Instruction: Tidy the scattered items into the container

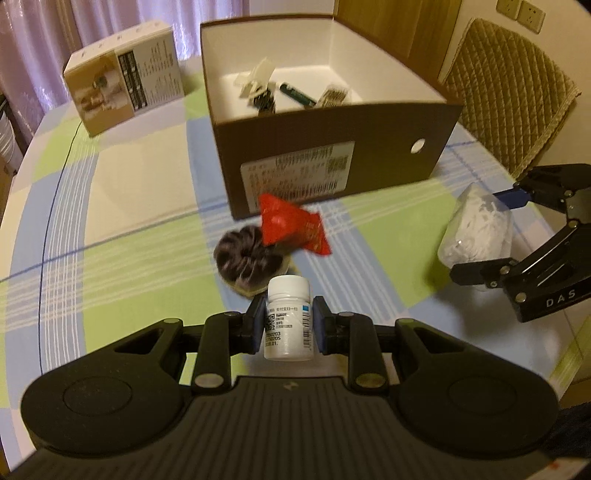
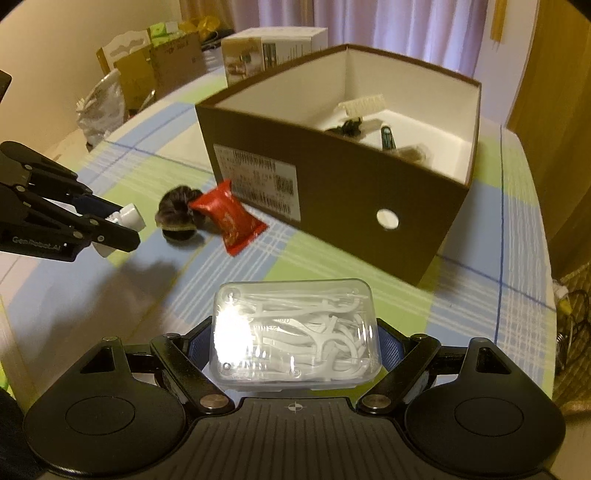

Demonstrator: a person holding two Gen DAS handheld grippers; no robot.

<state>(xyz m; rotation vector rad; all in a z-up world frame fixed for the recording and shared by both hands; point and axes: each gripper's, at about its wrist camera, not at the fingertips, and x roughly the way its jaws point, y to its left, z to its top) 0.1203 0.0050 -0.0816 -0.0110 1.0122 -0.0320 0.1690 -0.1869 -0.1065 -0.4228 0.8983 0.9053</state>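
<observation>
Floss-pick case (image 2: 293, 334), legible only from right wrist, fills right hand-held gripper (image 2: 295, 354); left clamps bottle (image 1: 288, 317).

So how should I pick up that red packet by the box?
Pinch the red packet across its puffy middle, coming from above. It lies flat on the table, one end against the hair tie, so its long sides are free for a tool.

Purple curtains (image 1: 55, 33) behind checked tablecloth (image 1: 129, 192); quilted chair (image 1: 509, 96), wall sockets (image 1: 521, 13) right.
</observation>
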